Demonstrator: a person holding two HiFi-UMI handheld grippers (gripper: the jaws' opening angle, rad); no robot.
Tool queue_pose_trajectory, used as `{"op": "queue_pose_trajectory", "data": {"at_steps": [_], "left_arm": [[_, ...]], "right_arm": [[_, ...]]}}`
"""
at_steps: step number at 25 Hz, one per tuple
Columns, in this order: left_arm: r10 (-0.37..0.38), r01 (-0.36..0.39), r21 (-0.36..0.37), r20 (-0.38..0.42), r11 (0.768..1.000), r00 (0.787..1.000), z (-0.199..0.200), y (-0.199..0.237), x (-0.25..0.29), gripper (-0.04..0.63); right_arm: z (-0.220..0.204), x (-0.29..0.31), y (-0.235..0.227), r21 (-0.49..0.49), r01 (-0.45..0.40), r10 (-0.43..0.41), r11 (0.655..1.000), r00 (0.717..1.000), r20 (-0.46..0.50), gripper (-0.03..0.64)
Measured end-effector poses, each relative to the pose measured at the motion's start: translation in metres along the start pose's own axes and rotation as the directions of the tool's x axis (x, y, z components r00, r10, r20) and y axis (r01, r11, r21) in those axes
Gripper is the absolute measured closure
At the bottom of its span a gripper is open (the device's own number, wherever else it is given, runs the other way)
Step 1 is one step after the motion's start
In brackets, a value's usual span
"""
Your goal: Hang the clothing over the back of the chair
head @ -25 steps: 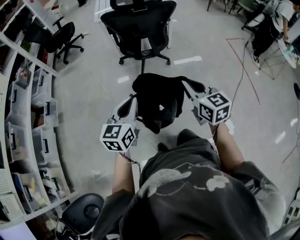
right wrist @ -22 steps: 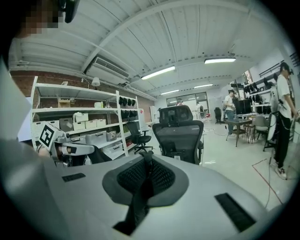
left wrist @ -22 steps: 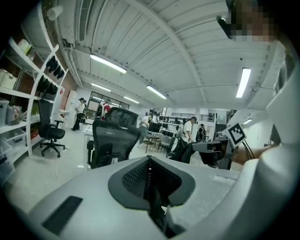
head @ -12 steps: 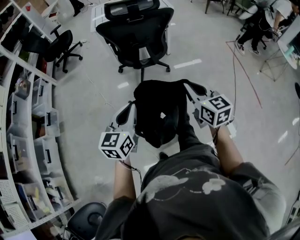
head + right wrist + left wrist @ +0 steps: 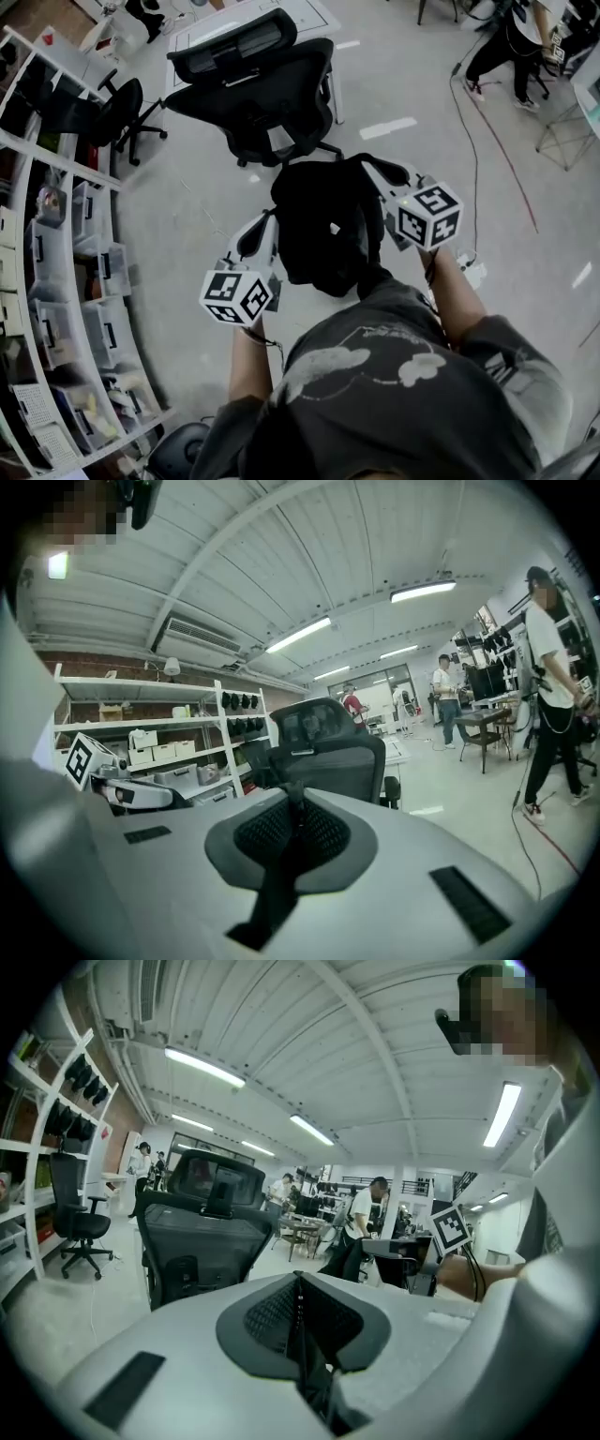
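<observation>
Left gripper [image 5: 270,217] and right gripper [image 5: 368,165]: both sets of jaws are closed on the black clothing [image 5: 323,225], a limp bundle of soft fabric slung between them. Ahead of the jaws, clear of the cloth, stands the black mesh-backed chair [image 5: 272,89] with a headrest, on a smooth grey floor [image 5: 187,206]. Left of the left jaws is white shelving [image 5: 37,253] holding storage bins. A second chair [image 5: 98,98] stands beside the shelving.

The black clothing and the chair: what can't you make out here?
- Clothing: head view shows a dark bunched mass; its type is unreadable.
- Chair: left gripper view, lower part hidden behind the left gripper's own body.
- Shelf bins: head view, contents too small, cut by the left edge.
</observation>
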State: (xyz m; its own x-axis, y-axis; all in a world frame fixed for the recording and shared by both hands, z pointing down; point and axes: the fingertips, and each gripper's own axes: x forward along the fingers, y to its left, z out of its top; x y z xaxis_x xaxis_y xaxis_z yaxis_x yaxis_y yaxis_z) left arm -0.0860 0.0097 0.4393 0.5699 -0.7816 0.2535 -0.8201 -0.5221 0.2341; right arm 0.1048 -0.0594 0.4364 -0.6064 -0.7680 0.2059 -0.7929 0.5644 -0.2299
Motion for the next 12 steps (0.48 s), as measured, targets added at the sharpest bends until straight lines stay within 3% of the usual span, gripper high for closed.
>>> {"op": "queue_pose_trajectory", "data": {"at_steps": [12], "left_arm": [[-0.091,0.091,0.045,-0.015,0.995,0.996,0.054,-0.041,0.185,0.588]], "right_arm": [[0.070,0.037,-0.159,-0.006,-0.002,0.003,1.000,0.997,0.077,0.621]]}}
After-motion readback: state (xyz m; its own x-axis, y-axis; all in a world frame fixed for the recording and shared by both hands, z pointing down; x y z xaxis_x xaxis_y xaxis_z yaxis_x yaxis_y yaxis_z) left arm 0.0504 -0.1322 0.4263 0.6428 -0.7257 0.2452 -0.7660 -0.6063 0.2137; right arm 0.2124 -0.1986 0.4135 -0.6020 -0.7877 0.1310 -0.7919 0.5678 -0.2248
